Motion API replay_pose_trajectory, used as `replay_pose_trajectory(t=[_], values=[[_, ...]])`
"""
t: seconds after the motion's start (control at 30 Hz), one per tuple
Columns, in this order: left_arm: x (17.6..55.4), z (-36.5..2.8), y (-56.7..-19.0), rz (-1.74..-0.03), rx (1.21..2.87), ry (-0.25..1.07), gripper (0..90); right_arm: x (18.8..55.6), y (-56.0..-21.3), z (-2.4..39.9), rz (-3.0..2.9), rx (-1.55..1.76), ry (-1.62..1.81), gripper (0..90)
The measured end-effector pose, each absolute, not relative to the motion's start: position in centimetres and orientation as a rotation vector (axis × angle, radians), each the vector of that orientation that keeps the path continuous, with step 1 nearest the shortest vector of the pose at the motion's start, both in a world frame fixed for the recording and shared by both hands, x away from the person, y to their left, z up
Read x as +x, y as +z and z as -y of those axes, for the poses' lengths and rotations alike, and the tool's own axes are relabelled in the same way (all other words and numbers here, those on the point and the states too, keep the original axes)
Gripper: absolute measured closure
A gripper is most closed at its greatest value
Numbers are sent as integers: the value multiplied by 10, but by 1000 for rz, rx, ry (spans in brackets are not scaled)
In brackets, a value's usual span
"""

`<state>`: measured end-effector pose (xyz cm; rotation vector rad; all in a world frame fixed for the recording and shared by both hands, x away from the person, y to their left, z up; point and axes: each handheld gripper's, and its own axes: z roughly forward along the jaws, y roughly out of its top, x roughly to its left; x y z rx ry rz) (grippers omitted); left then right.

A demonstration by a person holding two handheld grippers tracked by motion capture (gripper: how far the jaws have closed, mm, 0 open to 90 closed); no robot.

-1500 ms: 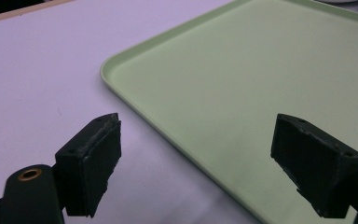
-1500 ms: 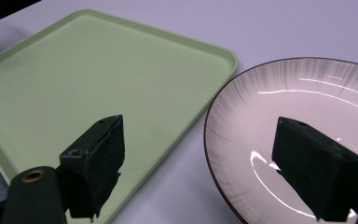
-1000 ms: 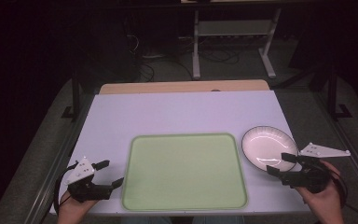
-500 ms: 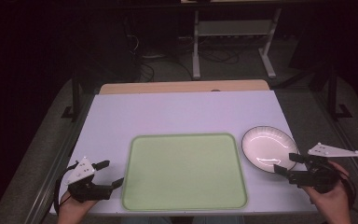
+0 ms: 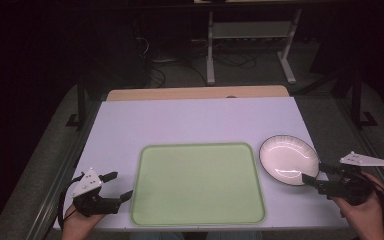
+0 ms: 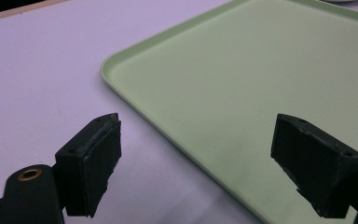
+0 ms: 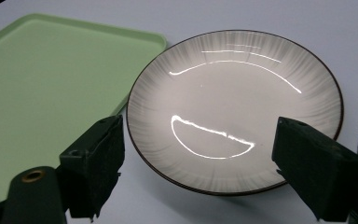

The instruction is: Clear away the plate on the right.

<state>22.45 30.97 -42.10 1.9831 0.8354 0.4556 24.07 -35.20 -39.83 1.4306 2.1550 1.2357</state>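
While both grippers gape, right gripper (image 5: 314, 181) fronts the plate (image 5: 286, 159).

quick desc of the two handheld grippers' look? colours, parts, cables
Both are black two-jaw tongs. The left gripper carries a white three-cornered plate with dark dots on top, and a black cable loops from it. The right gripper has a plain pale grey three-cornered plate. In both gripper views, blocky black jaw pads and a brass-coloured ring near the left jaw's base.

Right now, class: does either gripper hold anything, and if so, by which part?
Nothing is held. The left gripper is open beside the green tray, and the right gripper is open facing the plate, touching neither.
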Motion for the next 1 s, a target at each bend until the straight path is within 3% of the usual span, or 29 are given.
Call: replay_pose_trajectory(t=[1.0], values=[[226,-310,-422,-840,1982,452,159,263,-404,385,-2098,1586,1185,169]])
